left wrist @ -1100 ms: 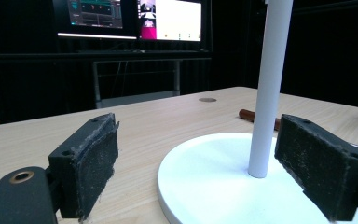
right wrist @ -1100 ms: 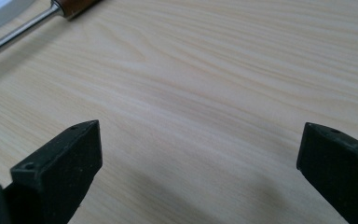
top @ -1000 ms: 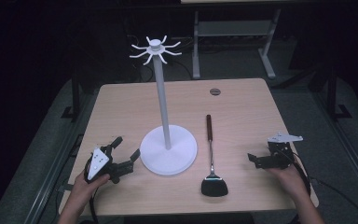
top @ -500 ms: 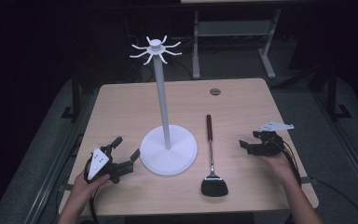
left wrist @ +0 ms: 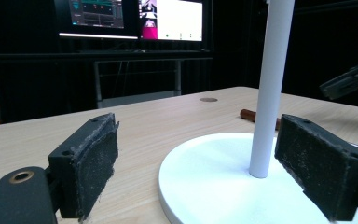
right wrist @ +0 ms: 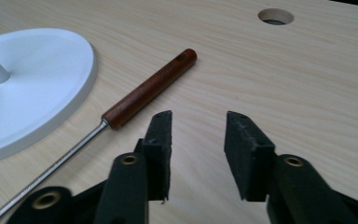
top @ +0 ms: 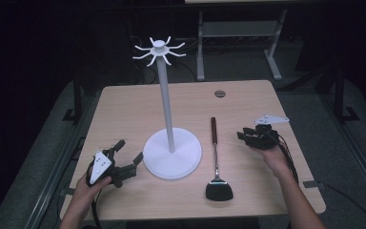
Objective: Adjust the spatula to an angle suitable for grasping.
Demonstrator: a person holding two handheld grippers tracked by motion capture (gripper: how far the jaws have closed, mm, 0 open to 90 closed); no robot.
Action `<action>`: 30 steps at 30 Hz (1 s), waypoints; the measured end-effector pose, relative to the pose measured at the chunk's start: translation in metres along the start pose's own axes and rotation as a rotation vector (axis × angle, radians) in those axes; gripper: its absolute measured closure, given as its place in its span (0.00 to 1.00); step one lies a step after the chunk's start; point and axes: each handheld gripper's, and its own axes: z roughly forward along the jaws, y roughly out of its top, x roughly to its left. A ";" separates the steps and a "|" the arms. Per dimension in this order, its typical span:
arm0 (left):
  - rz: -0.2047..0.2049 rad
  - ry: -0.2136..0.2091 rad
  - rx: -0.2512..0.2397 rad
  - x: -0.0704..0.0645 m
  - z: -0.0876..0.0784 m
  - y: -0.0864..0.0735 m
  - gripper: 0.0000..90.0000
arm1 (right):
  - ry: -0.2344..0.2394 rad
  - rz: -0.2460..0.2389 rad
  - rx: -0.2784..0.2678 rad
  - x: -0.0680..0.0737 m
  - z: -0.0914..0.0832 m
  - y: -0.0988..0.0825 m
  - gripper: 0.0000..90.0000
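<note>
A white stand (top: 166,105) with hooks at its top rises from a round base (top: 172,153) at mid-table. To its right lies a spatula (top: 214,143), wooden handle away from me, black head (top: 218,190) toward me. My left gripper (top: 129,151) rests open at the base's left edge; in the left gripper view its jaws (left wrist: 198,140) frame the pole (left wrist: 270,84). My right gripper (top: 243,134) hovers just right of the handle. Its jaws (right wrist: 198,121) have just been closing, a gap still shows, and nothing sits between them. The handle (right wrist: 151,88) lies just left of the fingertips.
A round cable hole (top: 219,93) sits near the table's far edge. A metal rack (top: 238,33) stands behind the table, and lit monitors (left wrist: 135,16) hang beyond it. The wooden tabletop (top: 124,109) drops off to dark floor on all sides.
My right gripper has moved left and away from me toward the spatula handle, and its jaws have narrowed. The left gripper, the stand and the spatula have stayed put.
</note>
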 end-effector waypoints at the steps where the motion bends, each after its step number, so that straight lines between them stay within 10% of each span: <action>1: -0.002 0.000 0.000 0.000 0.000 0.000 0.14 | 0.004 -0.004 0.006 0.001 0.005 0.003 0.76; 12: -0.002 0.000 -0.001 0.000 0.000 0.000 0.14 | 0.048 0.007 0.004 0.005 0.032 0.020 0.99; 30: 0.000 -0.008 -0.002 0.001 0.000 0.000 0.14 | 0.079 -0.031 0.029 0.013 0.064 0.022 0.99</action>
